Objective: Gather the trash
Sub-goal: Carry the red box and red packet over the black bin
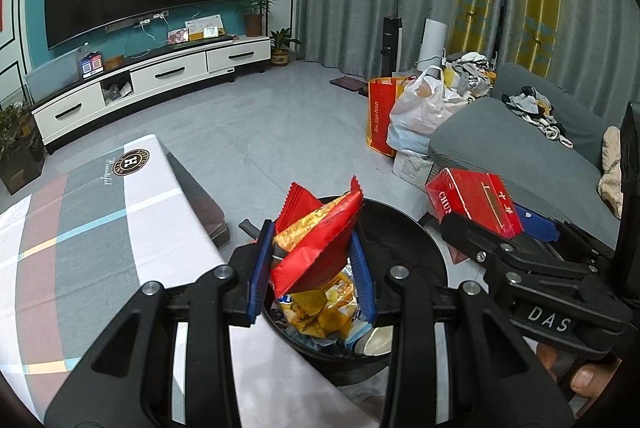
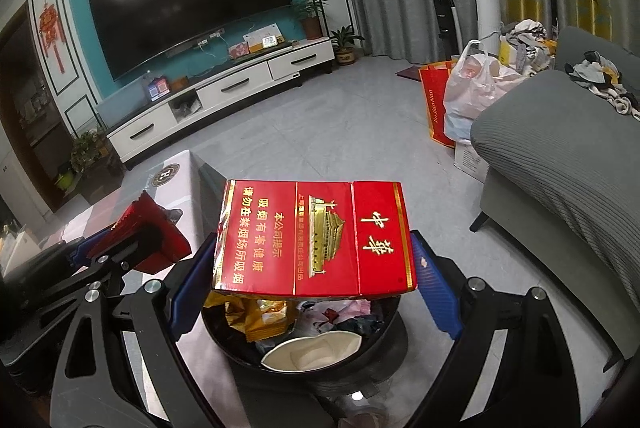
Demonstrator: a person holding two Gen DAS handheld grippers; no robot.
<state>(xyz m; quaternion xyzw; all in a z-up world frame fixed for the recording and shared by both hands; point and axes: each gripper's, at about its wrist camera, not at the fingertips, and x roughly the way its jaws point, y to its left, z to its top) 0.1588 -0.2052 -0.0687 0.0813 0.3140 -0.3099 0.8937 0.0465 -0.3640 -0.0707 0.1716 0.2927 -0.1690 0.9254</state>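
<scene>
My left gripper [image 1: 312,248] is shut on a red and gold snack wrapper [image 1: 320,232] and holds it over a round black trash bin [image 1: 408,232]. The bin holds yellow wrappers, paper scraps and a crushed white paper cup [image 2: 312,350]. My right gripper [image 2: 316,268] is shut on a red cigarette carton [image 2: 316,236] with gold Chinese print, held flat above the same bin [image 2: 384,340]. In the left wrist view the right gripper [image 1: 516,244] and the carton [image 1: 472,200] hang at the right of the bin. In the right wrist view the wrapper [image 2: 156,228] shows at the left.
A table with a checked cloth [image 1: 92,228] stands left of the bin. A grey sofa [image 1: 520,148] with clothes is at the right, with a red bag [image 1: 380,116] and a white plastic bag [image 1: 420,104] beside it. A TV cabinet [image 1: 152,80] lines the far wall.
</scene>
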